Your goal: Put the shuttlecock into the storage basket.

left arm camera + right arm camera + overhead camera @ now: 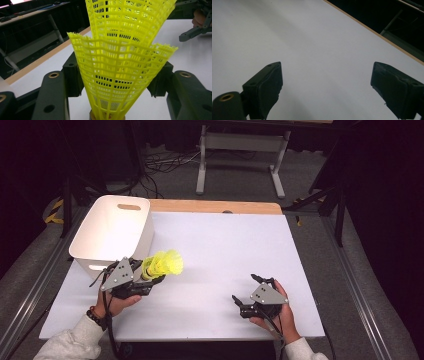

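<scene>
On the white worktop [215,255], whose far edge shows a strip of bare wood, the largest thing is a white plastic bin [112,231] with a handle slot in its far wall; it stands at the far left corner. Just in front of the bin's near right corner, the left tool [150,276] is clamped on two yellow mesh shuttlecocks [162,264], one nested inside the other. Their skirts fan out to the right and their cork end sits between the jaws, as the left gripper view [120,65] shows close up. The shuttlecocks are off the worktop and outside the bin. Well apart, near the front right of the worktop, the right tool [246,292] rests in the person's hand with its jaws wide apart over bare white surface.
</scene>
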### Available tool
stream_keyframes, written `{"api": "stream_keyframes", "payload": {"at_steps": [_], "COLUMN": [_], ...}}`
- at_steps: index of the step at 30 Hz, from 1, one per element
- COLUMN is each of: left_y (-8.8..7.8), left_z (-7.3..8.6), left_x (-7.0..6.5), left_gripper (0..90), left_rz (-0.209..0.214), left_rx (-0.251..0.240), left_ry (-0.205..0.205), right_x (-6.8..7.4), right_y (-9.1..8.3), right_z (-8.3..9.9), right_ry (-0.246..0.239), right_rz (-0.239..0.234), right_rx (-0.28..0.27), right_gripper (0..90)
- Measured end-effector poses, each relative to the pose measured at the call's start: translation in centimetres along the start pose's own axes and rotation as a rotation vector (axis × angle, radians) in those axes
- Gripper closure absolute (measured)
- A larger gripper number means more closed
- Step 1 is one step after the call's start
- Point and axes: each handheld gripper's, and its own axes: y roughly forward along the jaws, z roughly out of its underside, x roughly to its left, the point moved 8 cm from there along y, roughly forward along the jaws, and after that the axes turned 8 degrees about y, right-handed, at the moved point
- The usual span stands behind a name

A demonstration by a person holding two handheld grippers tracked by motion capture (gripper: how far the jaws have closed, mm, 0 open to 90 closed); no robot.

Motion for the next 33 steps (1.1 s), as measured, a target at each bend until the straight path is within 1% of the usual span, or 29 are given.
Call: {"api": "stream_keyframes", "payload": {"at_steps": [2,3,7,11,12,13,14,18,20,21,22,23,26,27,29,30,33], "left_y": [-0.1,-0.2,-0.4,-0.8,-0.8,-0.9,-1.0,-1.3,-1.5,-1.6,-1.7,-1.8,-2.1,-2.1,-2.3,-2.3,-2.5], "left_z": [0.0,0.0,-0.1,-0.2,-0.2,-0.3,-0.3,-0.5,-0.5,-0.6,-0.6,-0.7,-0.8,-0.9,-0.9,-0.9,-0.9], "left_x": [0.1,0.2,0.5,0.8,0.8,1.0,1.0,1.2,1.4,1.4,1.6,1.6,1.8,1.7,1.9,1.9,2.1], "left_gripper": [42.7,42.7,42.9,42.8,42.8,42.8,42.8,42.8,42.7,42.7,42.8,42.7,42.7,42.7,42.7,42.7,42.8], "left_rz": [-0.004,-0.009,-0.019,-0.025,-0.025,-0.032,-0.032,-0.04,-0.051,-0.051,-0.056,-0.057,-0.062,-0.062,-0.067,-0.07,-0.076], "left_rx": [-0.007,-0.006,-0.017,-0.023,-0.025,-0.026,-0.031,-0.037,-0.041,-0.042,-0.042,-0.049,-0.051,-0.054,-0.057,-0.06,-0.057], "left_ry": [-0.011,-0.004,-0.016,-0.012,-0.017,-0.015,-0.023,-0.025,-0.019,-0.026,-0.022,-0.031,-0.023,-0.03,-0.024,-0.03,-0.026], "right_x": [-0.1,-0.1,-0.2,-0.3,-0.3,-0.3,-0.4,-0.5,-0.5,-0.5,-0.6,-0.6,-0.6,-0.6,-0.5,-0.5,-0.6], "right_y": [0.0,0.0,0.0,-0.1,-0.1,-0.1,-0.1,-0.2,-0.2,-0.2,-0.2,-0.2,-0.2,-0.2,-0.2,-0.2,-0.2], "right_z": [0.0,0.0,0.0,0.0,0.0,0.0,0.0,0.0,0.0,0.0,0.0,0.0,-0.1,0.0,0.0,0.0,-0.1], "right_ry": [0.001,0.001,0.01,0.009,0.009,0.01,0.01,0.012,0.011,0.011,0.012,0.012,0.012,0.012,0.012,0.011,0.012], "right_rz": [-0.001,-0.001,-0.002,-0.001,-0.001,-0.002,0.005,0.004,0.007,0.008,0.007,0.008,0.007,0.007,0.007,0.007,0.007], "right_rx": [0.0,0.0,0.001,-0.005,-0.005,-0.006,-0.003,-0.004,-0.003,-0.003,-0.003,-0.003,-0.005,-0.004,-0.004,-0.003,-0.004], "right_gripper": [11.2,11.2,11.3,11.2,11.2,11.2,11.3,11.4,11.4,11.4,11.4,11.4,11.4,11.4,11.4,11.4,11.4]}}
